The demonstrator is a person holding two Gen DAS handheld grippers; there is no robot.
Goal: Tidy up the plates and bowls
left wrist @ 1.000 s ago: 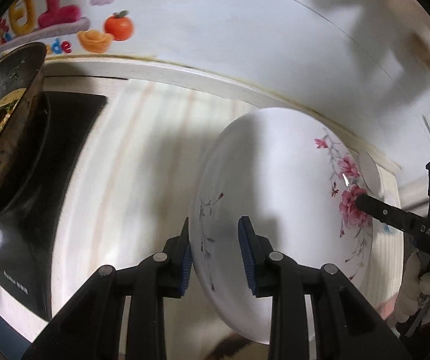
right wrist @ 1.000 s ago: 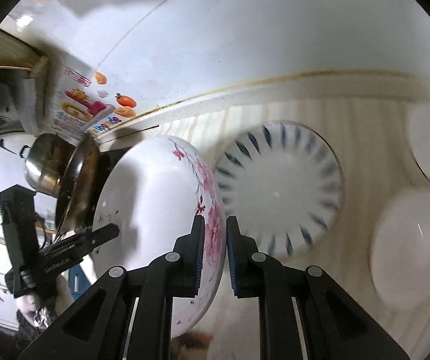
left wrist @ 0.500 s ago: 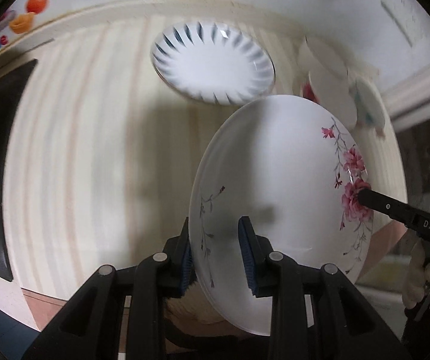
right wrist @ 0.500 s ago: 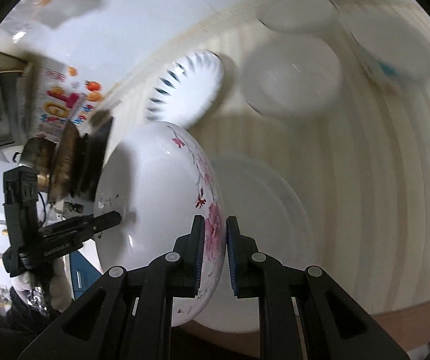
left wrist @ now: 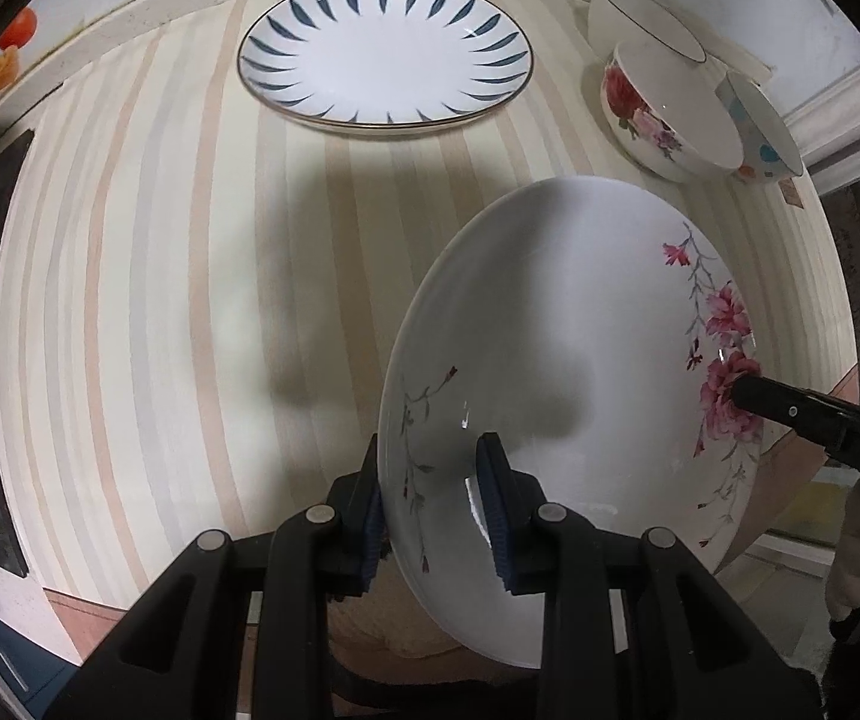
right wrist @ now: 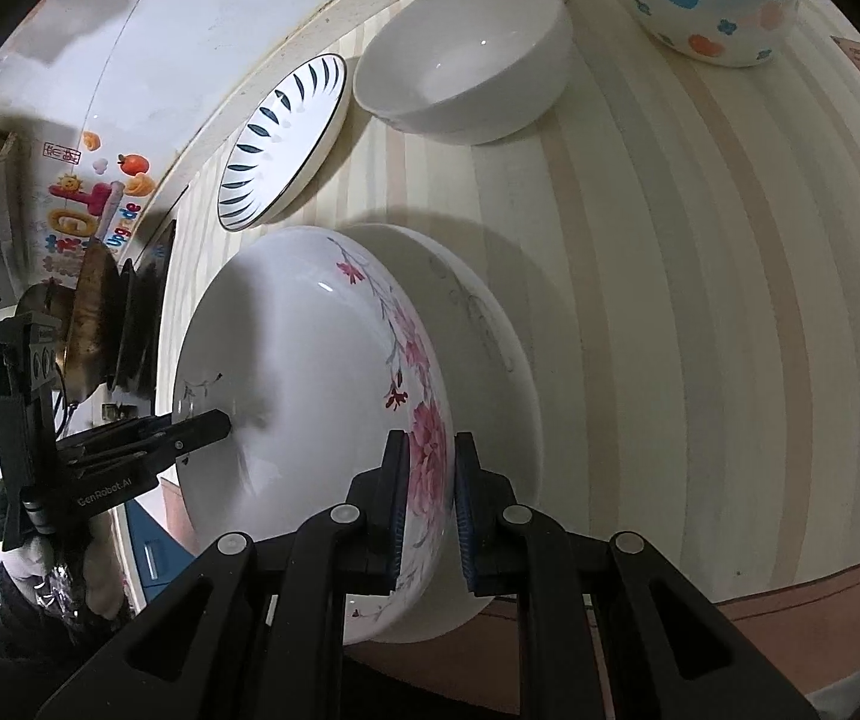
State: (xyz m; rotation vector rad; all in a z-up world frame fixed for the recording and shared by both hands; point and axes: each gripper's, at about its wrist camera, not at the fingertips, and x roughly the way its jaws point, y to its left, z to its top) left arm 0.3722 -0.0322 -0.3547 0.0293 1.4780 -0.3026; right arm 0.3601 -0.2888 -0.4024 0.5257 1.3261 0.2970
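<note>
The left gripper (left wrist: 436, 498) and right gripper (right wrist: 428, 501) are both clamping opposite rims of a white pink-flowered ceramic plate (left wrist: 562, 372). They are holding it tilted above the striped countertop (left wrist: 160, 300), near a blue-leaf-patterned plate (left wrist: 385, 54).

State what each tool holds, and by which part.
Both hold the floral plate by its rim: left tool near the grey sprig, right tool on the pink flowers, opposite sides.

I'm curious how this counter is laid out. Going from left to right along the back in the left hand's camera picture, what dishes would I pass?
Blue-leaf plate → plain white bowl → rose-painted bowl → dotted bowl.
</note>
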